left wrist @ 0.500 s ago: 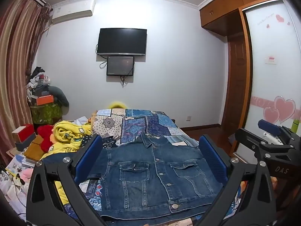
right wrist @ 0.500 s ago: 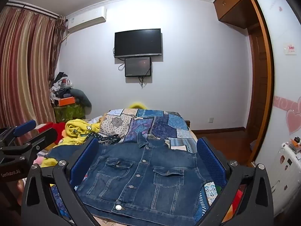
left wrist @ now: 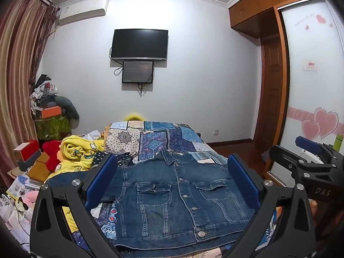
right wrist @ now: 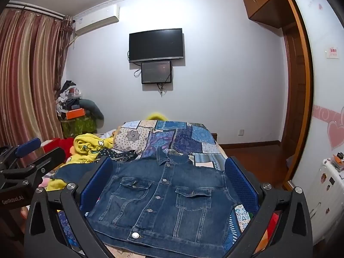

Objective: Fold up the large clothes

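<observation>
Bedroom surroundings are seen from both wrist views: a bed (left wrist: 193, 148) covered by a patchwork quilt (left wrist: 154, 137) carries the work. Nearest the cameras, the left gripper (left wrist: 172, 182) and the right gripper (right wrist: 168, 183) are both held wide apart, with nothing between the blue pads (left wrist: 243, 182), above the near edge of the bed. Neither is seen touching cloth.

A denim jacket (left wrist: 174, 195) is laid flat, front up and buttoned, at the near end of the bed, its hem at the near edge and its collar (right wrist: 168, 158) pointing toward the far end. One sleeve (right wrist: 73, 171) is spread toward the left edge of the bed; the other sleeve cannot be made out.

Beside the left edge, a yellow blanket (left wrist: 79, 152) and a red plush toy (left wrist: 51, 152) are heaped. Farther off, a television (left wrist: 139, 44) and a smaller screen (left wrist: 138, 72) are mounted on the far wall, and a wardrobe (left wrist: 275, 86) stands to the right.

Folding is judged not yet begun: the jacket is spread and the grippers are poised over it. For the next move, it is judged that the grippers must be lowered to the jacket's edges, likely a sleeve or side, and closed on the thick denim firmly enough that both layers are lifted together.
</observation>
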{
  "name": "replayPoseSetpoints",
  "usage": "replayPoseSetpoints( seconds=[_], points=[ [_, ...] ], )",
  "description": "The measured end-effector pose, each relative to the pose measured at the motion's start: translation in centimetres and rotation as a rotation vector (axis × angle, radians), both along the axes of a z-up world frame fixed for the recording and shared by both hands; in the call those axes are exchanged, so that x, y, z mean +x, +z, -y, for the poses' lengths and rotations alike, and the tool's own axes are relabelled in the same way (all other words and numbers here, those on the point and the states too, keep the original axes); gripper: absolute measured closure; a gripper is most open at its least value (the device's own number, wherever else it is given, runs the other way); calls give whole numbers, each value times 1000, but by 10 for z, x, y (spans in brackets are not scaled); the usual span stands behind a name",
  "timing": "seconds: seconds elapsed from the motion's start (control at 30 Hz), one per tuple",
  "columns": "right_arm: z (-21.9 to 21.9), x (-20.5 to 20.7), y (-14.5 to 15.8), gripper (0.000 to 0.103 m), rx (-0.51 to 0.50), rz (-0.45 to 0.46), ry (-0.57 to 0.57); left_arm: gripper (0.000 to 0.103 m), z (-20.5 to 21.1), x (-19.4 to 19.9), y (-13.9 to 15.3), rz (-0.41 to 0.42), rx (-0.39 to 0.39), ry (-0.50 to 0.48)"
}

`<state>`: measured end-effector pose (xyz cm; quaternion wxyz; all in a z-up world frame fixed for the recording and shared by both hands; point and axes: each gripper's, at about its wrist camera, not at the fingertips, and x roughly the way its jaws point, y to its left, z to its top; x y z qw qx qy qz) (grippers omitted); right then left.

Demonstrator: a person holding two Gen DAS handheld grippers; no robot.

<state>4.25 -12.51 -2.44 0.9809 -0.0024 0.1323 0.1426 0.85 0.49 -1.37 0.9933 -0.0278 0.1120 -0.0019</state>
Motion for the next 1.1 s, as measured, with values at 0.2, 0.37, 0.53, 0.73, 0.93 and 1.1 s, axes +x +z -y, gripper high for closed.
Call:
replayPoseSetpoints(
  seconds=[0.2,0.37,0.53,0.73,0.93,1.1],
  points=[
    [-2,3,1,0,-4,-13,-2,0,-2,1,0,-4,-5,3],
    [-3,2,3,0,-5,-13,-2,0,-2,1,3,-4,-6,6],
    [-3,1,3,0,-6,-11,-2,0,1,0,5,-5,-7,9],
    [-4,1,5,0,-5,-11,-2,0,0,-1,6,-4,-10,13],
    [-3,0,5,0,-5,-10,0,0,0,0,6,-7,-14,11],
    [-4,-1,6,0,-5,-11,0,0,0,0,6,-4,-12,13]
  ],
)
